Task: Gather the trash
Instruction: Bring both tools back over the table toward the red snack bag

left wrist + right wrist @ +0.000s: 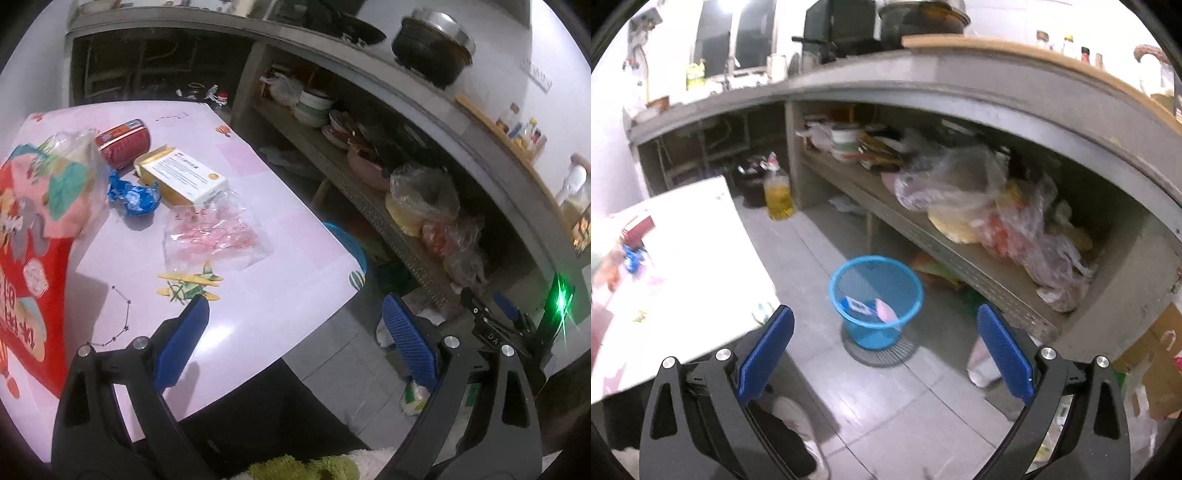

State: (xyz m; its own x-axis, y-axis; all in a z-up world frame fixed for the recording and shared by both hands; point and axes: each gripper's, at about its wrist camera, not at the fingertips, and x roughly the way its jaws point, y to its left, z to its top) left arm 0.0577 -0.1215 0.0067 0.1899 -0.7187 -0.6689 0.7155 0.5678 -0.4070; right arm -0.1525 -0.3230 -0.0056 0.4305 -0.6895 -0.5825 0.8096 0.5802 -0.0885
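Our left gripper (295,332) spread wide, nothing between pads, hovering over near table (258,325) edge. Our right gripper (886,343) also spread, empty, above floor. Bin (875,295) just beyond right pads at 12 o'clock, on floor beside shelf (960,254); scraps already inside. On table from left view: clear bag (214,236) at 11 o'clock, blue wrapper (135,195) beyond, box (184,177) touching bag, red can (123,144) farthest.
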